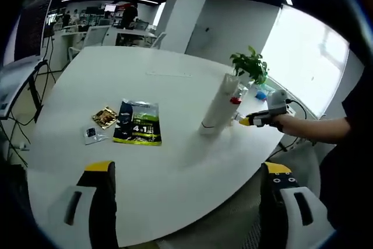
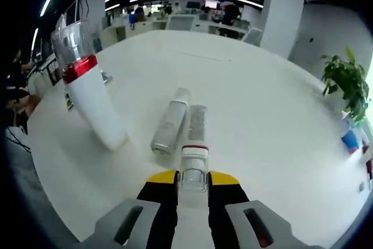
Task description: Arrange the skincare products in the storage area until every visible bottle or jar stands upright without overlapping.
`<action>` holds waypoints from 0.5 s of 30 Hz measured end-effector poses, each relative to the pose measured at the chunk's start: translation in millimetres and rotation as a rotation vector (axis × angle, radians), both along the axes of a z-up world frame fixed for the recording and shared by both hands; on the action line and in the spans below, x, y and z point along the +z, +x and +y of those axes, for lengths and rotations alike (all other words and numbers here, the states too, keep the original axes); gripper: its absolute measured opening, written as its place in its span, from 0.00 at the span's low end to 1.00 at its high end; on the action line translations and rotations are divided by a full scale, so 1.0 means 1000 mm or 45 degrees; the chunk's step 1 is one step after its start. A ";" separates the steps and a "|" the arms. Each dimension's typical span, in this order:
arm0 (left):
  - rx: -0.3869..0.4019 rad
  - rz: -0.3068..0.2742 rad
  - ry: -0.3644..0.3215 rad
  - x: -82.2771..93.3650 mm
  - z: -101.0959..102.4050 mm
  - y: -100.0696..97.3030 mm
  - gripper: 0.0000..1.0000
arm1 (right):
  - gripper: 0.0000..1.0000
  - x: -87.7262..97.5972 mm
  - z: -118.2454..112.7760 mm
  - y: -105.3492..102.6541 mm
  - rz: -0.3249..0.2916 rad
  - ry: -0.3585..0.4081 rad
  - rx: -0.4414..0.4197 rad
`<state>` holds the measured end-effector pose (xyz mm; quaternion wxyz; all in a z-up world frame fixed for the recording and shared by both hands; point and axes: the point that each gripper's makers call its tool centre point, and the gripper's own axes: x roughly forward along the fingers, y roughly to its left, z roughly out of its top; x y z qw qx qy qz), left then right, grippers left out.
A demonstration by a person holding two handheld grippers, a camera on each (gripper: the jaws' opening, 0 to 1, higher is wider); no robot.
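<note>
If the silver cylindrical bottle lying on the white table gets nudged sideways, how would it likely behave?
The silver bottle lies on its side on the smooth table, so it would probably roll rather than slide. Its glossy, metallic-looking surface may be slippery between jaws. Another tube lies alongside; whether they touch is unclear, but it may get pushed too. The right hand-held gripper already clamps a red-banded bottle.

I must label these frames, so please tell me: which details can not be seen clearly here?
- Left gripper view: print on the sachets, too small.
- Left gripper view: what the right gripper holds, hidden behind the white tube.
- Right gripper view: body of the held bottle, covered by the right gripper.
</note>
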<state>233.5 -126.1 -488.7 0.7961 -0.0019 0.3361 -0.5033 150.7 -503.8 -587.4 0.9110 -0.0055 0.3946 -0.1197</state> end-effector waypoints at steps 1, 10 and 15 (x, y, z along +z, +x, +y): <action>-0.006 -0.006 0.000 0.002 -0.001 0.000 0.96 | 0.10 0.004 -0.001 -0.002 -0.008 -0.003 -0.001; -0.057 -0.020 -0.022 0.007 -0.011 -0.012 0.96 | 0.10 0.032 -0.009 -0.015 -0.090 -0.024 -0.034; -0.074 -0.024 -0.031 0.008 -0.011 -0.017 0.95 | 0.10 0.047 -0.007 -0.020 -0.118 -0.052 -0.022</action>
